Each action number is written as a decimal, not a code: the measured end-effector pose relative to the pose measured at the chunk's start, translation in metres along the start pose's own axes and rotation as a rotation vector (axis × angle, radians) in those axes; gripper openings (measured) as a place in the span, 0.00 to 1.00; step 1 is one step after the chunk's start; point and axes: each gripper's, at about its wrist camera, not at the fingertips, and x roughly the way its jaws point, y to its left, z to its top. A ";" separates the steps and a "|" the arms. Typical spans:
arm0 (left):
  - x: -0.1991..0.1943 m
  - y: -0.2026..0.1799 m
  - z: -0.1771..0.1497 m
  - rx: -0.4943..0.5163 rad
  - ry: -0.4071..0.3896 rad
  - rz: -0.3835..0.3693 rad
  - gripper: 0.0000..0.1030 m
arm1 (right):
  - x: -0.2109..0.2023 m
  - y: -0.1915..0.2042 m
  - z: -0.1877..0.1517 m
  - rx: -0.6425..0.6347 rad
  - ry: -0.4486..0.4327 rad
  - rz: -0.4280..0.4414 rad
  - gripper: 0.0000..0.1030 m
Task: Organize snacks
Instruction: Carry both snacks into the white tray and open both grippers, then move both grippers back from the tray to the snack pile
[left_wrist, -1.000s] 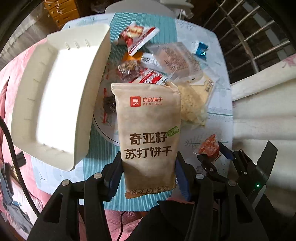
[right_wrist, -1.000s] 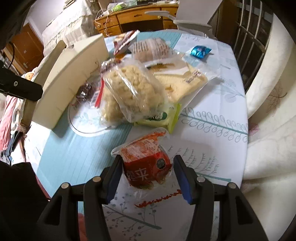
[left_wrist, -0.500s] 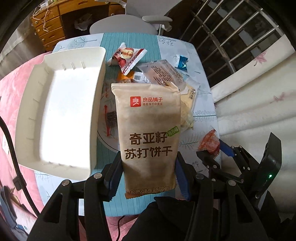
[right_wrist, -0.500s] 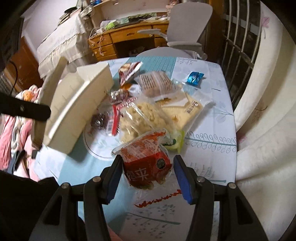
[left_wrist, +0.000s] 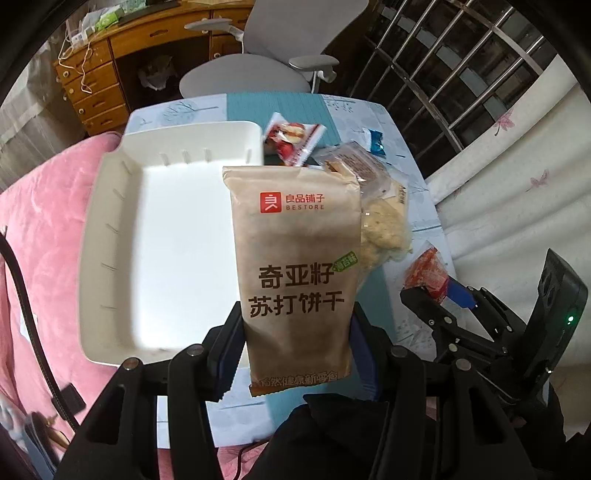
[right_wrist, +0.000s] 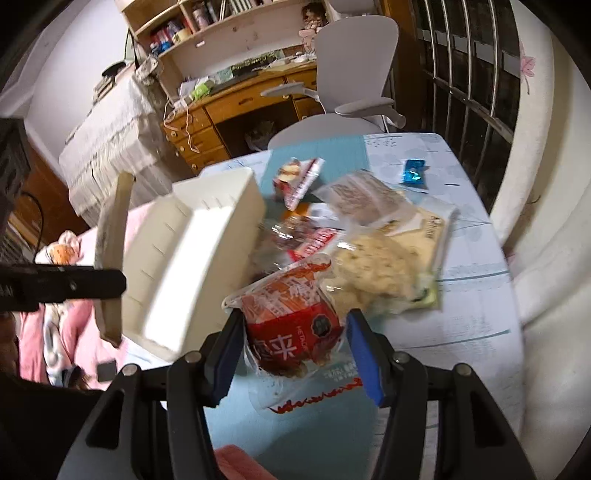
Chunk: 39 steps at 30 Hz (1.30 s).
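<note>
My left gripper (left_wrist: 295, 332) is shut on a tall brown soda-cracker packet (left_wrist: 295, 266) and holds it upright, in front of the white plastic tray's (left_wrist: 110, 221) right part. My right gripper (right_wrist: 293, 339) is shut on a red snack packet (right_wrist: 291, 325) and holds it above the table, right of the tray (right_wrist: 207, 258). That packet (left_wrist: 424, 273) and gripper also show at the right in the left wrist view. The brown packet (right_wrist: 112, 251) shows edge-on at the left in the right wrist view.
A heap of snacks lies on the table: a pale puffed-snack bag (right_wrist: 376, 266), a red-and-white packet (right_wrist: 299, 181), a small blue packet (right_wrist: 413, 171). A grey chair (right_wrist: 351, 92) and a wooden desk (right_wrist: 229, 110) stand behind. Pink bedding (left_wrist: 40, 206) lies left.
Both grippers have risen and pulled back from the table with their packets, so the tray and snack heap look smaller. The right gripper's red packet has left the tabletop.
</note>
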 end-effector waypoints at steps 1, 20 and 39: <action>-0.002 0.007 -0.001 0.003 -0.002 0.000 0.50 | 0.001 0.008 0.000 0.008 -0.010 0.006 0.54; -0.024 0.147 -0.017 -0.082 -0.034 0.079 0.50 | 0.052 0.145 0.002 -0.018 -0.075 0.166 0.54; -0.009 0.138 -0.020 -0.063 0.002 0.114 0.78 | 0.062 0.141 -0.016 0.057 0.007 0.120 0.61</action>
